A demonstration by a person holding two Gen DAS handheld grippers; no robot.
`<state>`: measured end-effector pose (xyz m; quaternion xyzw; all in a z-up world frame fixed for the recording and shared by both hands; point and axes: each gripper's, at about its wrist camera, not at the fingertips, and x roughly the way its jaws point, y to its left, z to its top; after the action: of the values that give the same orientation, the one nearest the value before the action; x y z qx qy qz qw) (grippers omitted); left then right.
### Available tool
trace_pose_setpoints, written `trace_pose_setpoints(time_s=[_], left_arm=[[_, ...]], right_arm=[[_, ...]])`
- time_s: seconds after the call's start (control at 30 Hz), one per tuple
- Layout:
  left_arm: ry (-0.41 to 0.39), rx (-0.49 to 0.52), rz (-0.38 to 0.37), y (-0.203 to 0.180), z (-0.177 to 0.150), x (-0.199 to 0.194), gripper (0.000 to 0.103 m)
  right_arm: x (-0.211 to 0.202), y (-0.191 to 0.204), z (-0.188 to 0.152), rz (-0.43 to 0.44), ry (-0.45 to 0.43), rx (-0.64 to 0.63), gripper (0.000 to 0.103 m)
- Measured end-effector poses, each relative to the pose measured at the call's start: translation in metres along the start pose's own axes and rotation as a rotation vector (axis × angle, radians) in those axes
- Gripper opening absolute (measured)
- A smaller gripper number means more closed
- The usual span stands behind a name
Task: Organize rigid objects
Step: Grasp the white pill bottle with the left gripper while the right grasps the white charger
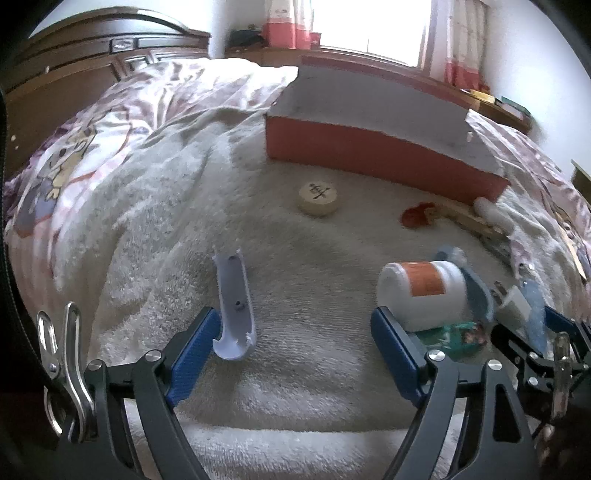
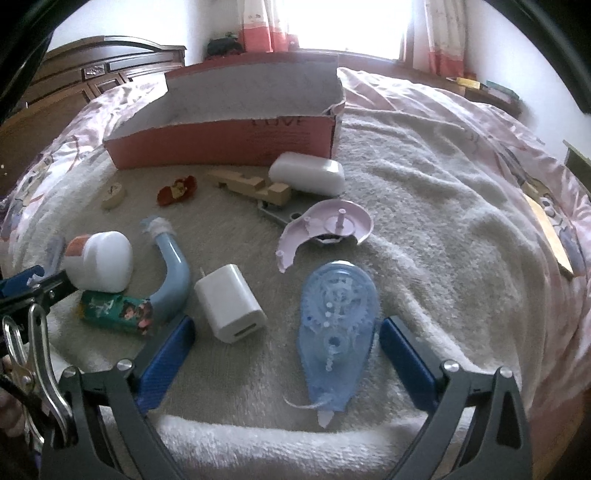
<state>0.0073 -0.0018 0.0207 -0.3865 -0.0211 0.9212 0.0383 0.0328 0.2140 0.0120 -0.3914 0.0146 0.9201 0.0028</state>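
on the towel [image 2: 424, 206], blue tape dispenser [image 2: 334, 332] points toward camera.

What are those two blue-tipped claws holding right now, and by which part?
Nothing. The left gripper and the right gripper both stand open above the towel, with no item pressed between their pads.

A bed [image 2: 461, 155] fills most of both views, spread with a white towel [image 2: 424, 206] over a pink printed quilt [image 1: 122, 122]. A dark carved wooden headboard [image 1: 92, 48] stands at upper left. At top centre, a bright window [image 2: 351, 26] glares between pink-and-white curtains [image 2: 443, 37], set in pale walls [image 2: 535, 55].
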Motion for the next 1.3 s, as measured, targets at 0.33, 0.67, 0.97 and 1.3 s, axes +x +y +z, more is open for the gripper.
trace_pose_setpoints(time_s=[0.33, 0.67, 0.97, 1.3], left_arm=[[-0.021, 0.033, -0.097, -0.009, 0.006, -0.027, 0.086], [-0.027, 0.087, -0.159, -0.035, 0.008, -0.025, 0.086], [0.025, 0.097, -0.17, -0.052, 0.009, 0.003, 0.069], [0.026, 0.14, -0.182, -0.057, 0.005, 0.005, 0.056]], right_arm=[[-0.014, -0.018, -0.003, 0.047, -0.014, 0.035, 0.102], [-0.023, -0.018, -0.007, 0.058, -0.021, 0.009, 0.101], [-0.03, -0.016, -0.01, 0.069, -0.024, -0.006, 0.097], [-0.031, -0.007, -0.012, 0.092, -0.009, -0.033, 0.092]])
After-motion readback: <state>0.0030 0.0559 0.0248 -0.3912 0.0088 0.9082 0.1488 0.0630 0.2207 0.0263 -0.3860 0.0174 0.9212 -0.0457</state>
